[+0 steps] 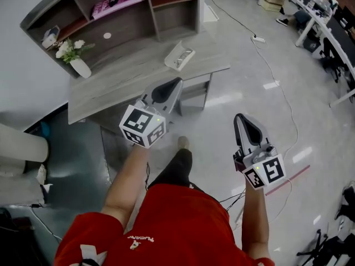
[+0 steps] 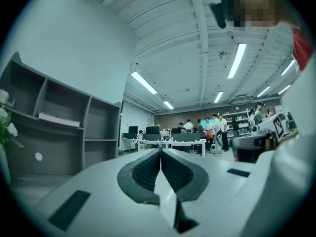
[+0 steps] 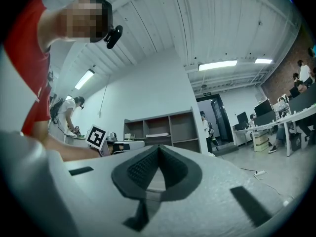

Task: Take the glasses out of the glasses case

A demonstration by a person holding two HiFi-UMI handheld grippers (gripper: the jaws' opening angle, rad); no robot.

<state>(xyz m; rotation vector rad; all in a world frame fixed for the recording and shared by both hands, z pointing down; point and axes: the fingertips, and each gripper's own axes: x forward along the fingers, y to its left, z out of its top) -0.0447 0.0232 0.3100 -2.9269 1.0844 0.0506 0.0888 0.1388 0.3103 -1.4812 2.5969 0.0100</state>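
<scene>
Ahead of the left claw (image 1: 177, 81), just past its tips, the white glasses case (image 1: 177, 56) lies on the grey wooden surface (image 1: 127, 76), near that surface's front edge and right corner. The case looks open, but what sits inside it is too small to make out.

Further beyond the same claw and to its left, a white vase (image 1: 81, 67) holds white flowers (image 1: 67, 47). Behind the vase, a grey shelf unit (image 1: 158, 15) stands at the back of the surface. A pink box (image 1: 116, 3) lies in one upper compartment, and its print is too small to read. A small pale object (image 1: 51, 36) sits in the compartment at the far left.

The left claw is closed, its dark pads pressed together with nothing between them (image 2: 160, 151). The right claw (image 1: 240, 117) hangs over the floor (image 1: 266, 65), well to the right of the case and short of the surface. It too is closed and empty (image 3: 159, 147). Each carries a cube with black-and-white square markers (image 1: 142, 125), which bear no letters. The person's red shirt (image 1: 177, 226) has a small white print on it, upside down and illegible from the head view.
</scene>
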